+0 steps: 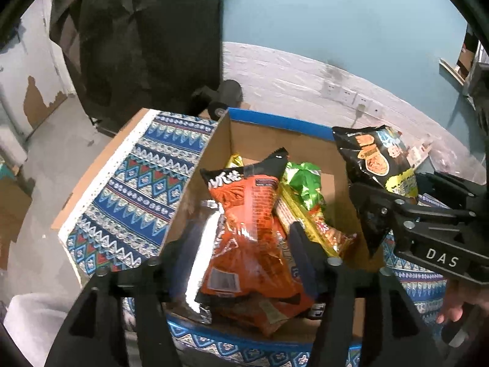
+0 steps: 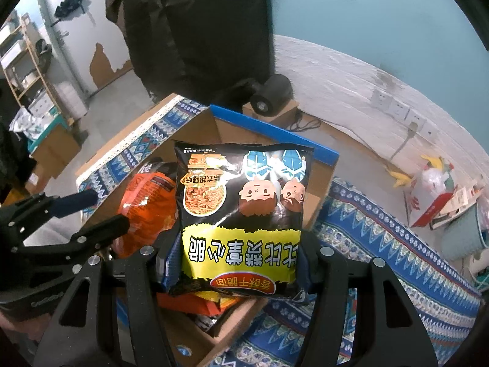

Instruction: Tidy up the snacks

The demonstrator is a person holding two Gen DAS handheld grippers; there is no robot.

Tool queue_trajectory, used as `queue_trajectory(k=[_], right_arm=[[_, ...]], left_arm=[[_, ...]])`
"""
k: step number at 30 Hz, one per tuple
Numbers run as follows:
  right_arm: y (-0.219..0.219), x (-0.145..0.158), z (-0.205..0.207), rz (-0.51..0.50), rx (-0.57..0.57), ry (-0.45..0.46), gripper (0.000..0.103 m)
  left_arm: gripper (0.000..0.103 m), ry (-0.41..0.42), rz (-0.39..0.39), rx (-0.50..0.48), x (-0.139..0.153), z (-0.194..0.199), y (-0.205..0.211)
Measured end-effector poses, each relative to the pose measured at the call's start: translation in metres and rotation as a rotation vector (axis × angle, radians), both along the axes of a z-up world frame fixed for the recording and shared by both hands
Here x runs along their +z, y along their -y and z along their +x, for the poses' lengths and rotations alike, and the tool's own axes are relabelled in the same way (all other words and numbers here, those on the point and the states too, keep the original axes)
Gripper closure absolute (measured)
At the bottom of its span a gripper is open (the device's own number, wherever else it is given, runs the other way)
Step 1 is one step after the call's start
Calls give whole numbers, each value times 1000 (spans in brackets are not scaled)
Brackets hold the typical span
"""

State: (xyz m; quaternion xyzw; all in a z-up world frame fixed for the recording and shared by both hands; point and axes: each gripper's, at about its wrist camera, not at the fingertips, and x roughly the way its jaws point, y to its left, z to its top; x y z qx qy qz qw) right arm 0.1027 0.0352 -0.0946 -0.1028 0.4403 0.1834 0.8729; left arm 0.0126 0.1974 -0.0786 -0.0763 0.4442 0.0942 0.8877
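Observation:
A cardboard box (image 1: 305, 143) with a blue rim stands on a patterned blue cloth (image 1: 137, 189) and holds several snack bags. My left gripper (image 1: 241, 247) is over the box with its fingers on either side of an orange snack bag (image 1: 250, 232), and it seems shut on it. My right gripper (image 2: 237, 263) is shut on a black and yellow snack bag (image 2: 241, 214) and holds it above the box's right side (image 2: 321, 171). That bag also shows in the left wrist view (image 1: 379, 162), with the right gripper (image 1: 382, 214) under it. Green and yellow bags (image 1: 305, 183) lie deeper in the box.
A black speaker (image 2: 272, 93) sits behind the box on a small carton. A dark cloth hangs behind (image 2: 198, 30). Wall sockets with a plugged cable (image 2: 409, 128) are at the right, and bags and packages (image 2: 440, 195) lie at the far right. Shelves (image 2: 24, 61) stand at the left.

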Motion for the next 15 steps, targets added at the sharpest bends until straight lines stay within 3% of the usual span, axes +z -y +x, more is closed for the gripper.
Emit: queue_trajectory(k=[4,11,15], right_arm=[[-6,-1,4,10,11,-5,43],[-7,7,0,31,27,11,30],[-3,19,-9,32,31,40,29]], left_arm=[[32,0,27,18,0,-1,-2],[24,11,40,27,5,-5,0],[23,31,25,35,11,-11,1]])
